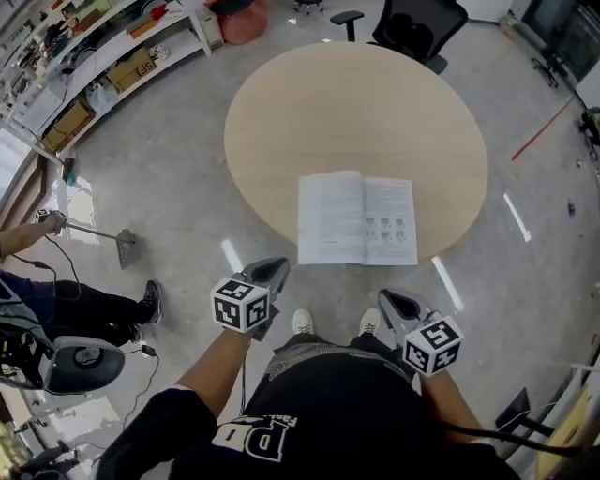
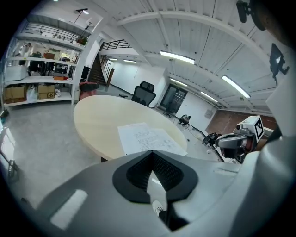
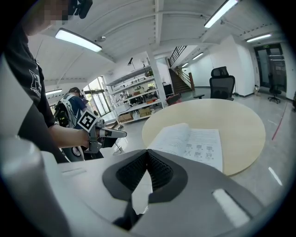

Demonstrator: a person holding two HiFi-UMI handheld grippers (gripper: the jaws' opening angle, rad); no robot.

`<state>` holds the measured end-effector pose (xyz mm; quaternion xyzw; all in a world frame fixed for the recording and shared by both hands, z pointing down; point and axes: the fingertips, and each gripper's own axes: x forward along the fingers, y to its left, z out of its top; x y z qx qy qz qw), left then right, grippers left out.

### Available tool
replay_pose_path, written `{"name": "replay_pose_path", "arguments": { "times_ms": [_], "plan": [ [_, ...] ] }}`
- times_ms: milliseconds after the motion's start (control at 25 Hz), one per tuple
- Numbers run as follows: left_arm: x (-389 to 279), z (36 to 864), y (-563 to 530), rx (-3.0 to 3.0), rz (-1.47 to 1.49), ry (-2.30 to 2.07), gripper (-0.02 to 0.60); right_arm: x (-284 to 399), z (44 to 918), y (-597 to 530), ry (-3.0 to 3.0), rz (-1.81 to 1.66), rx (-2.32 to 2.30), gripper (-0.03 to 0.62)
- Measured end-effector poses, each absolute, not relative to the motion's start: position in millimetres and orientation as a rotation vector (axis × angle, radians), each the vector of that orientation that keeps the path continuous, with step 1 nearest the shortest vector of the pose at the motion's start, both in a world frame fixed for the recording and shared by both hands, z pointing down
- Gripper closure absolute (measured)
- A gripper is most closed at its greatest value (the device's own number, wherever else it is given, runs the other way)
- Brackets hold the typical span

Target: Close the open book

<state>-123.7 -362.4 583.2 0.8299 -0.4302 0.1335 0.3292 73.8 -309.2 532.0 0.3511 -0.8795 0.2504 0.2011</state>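
An open book [image 1: 356, 220] lies flat with white printed pages up, near the front edge of the round wooden table [image 1: 356, 112]. My left gripper [image 1: 277, 267] is off the table, just short of the book's near left corner, jaws shut and empty. My right gripper [image 1: 385, 299] is also short of the table edge, below the book's right page, jaws shut with nothing in them. The left gripper view shows the book [image 2: 147, 138] beyond the closed jaw tips [image 2: 150, 153] and the right gripper [image 2: 237, 141] at the right. In the right gripper view the book [image 3: 192, 144] lies ahead of the closed tips [image 3: 147, 152].
A black office chair [image 1: 418, 26] stands behind the table. Shelves with boxes [image 1: 105, 58] line the far left wall. Another person [image 1: 66, 309] sits at the left on the floor side, with cables nearby. My own shoes [image 1: 302, 322] stand at the table's front edge.
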Motion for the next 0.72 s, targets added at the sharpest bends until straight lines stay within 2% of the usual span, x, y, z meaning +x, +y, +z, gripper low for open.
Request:
{"name": "replay_pose_path", "arguments": {
  "times_ms": [240, 600, 640, 720],
  "plan": [
    [-112, 602, -372, 2.091, 0.333, -1.146, 0.574, 81, 528, -321, -2.470, 0.670, 0.897, 0.586],
    [-108, 680, -371, 1.928, 0.347, -1.078, 0.574, 83, 542, -322, -2.450, 0.711, 0.838, 0.586],
    [-109, 686, -372, 1.892, 0.309, -1.069, 0.570, 83, 544, -321, -2.443, 0.715, 0.836, 0.586],
    [-111, 697, -373, 1.803, 0.196, -1.049, 0.509, 85, 548, -320, -2.431, 0.723, 0.837, 0.586]
  ]
}}
